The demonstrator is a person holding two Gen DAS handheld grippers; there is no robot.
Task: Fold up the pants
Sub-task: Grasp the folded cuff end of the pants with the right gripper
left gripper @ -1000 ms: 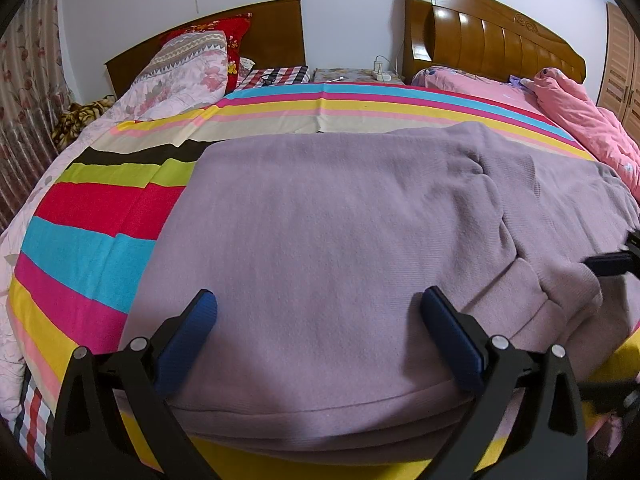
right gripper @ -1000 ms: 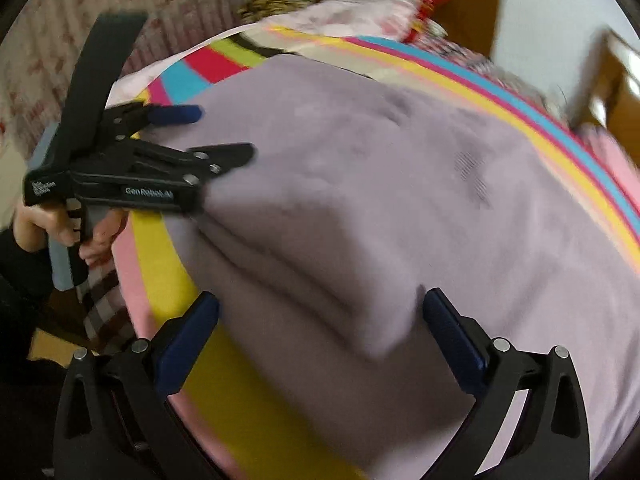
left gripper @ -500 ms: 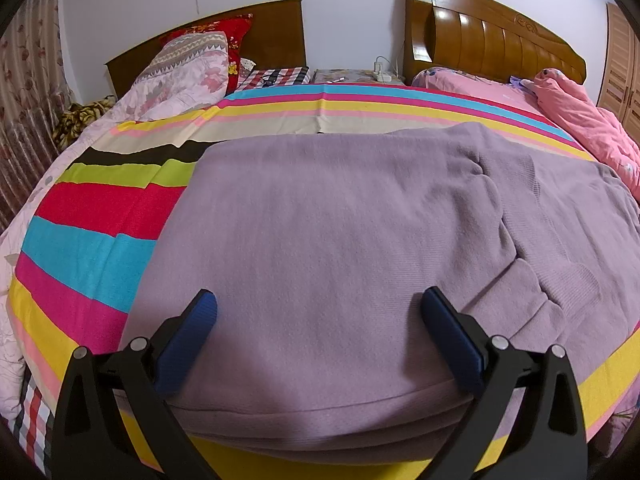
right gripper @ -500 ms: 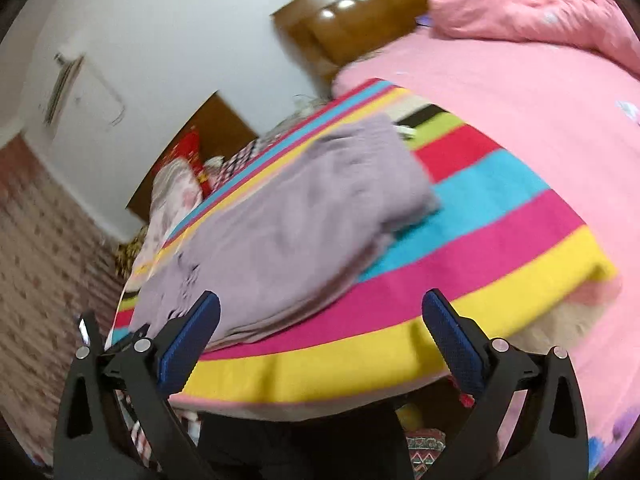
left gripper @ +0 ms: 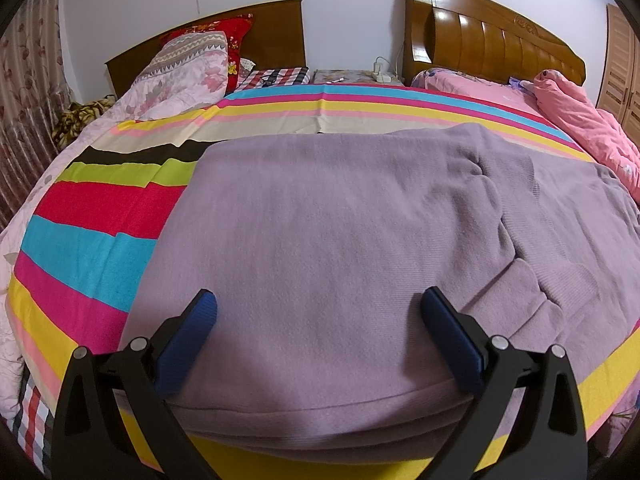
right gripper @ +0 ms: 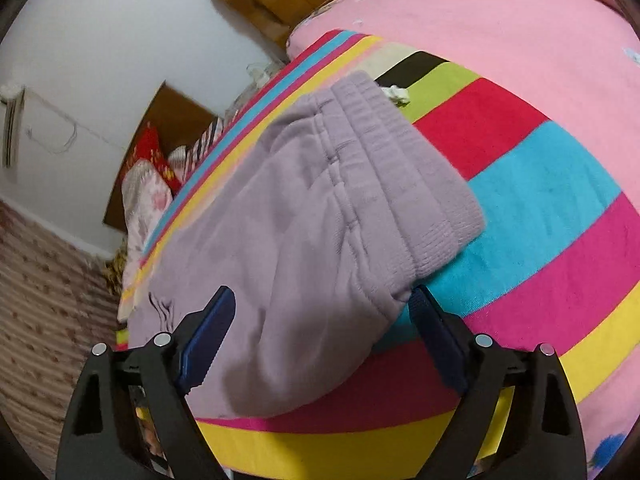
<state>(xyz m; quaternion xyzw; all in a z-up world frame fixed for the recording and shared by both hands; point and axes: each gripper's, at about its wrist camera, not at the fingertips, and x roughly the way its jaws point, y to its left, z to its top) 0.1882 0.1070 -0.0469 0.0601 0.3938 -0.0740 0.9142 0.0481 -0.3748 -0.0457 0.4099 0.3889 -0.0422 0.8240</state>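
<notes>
1. A second ago the right gripper was over by the left one, looking at the other end of the pants. Now it has swung round to the waistband end. The left gripper has not moved at all.
2. The pants are light purple and soft, like fleece. They lie on the striped blanket on the bed, already folded over, with one thick layer on top of another.
3. Just ahead of the left gripper is a smooth, rounded fold edge. Off to its right the cloth is bumpy, with a ribbed cuff lying on the lower layer.
4. The right gripper has the near corner of the waistband end between its two fingers. The waistband has stretchy ribbed lines and sits a little further ahead and to the right.
5. Both grippers are wide open and hold nothing. The blue pads of the left one sit apart over the fold edge.
6. I think the left gripper waits low by the fold to keep that end steady, and the right one is lined up to pinch the corner for the next fold.
7. Further out are a flowery pillow, a pink quilt and two wooden headboards.
</notes>
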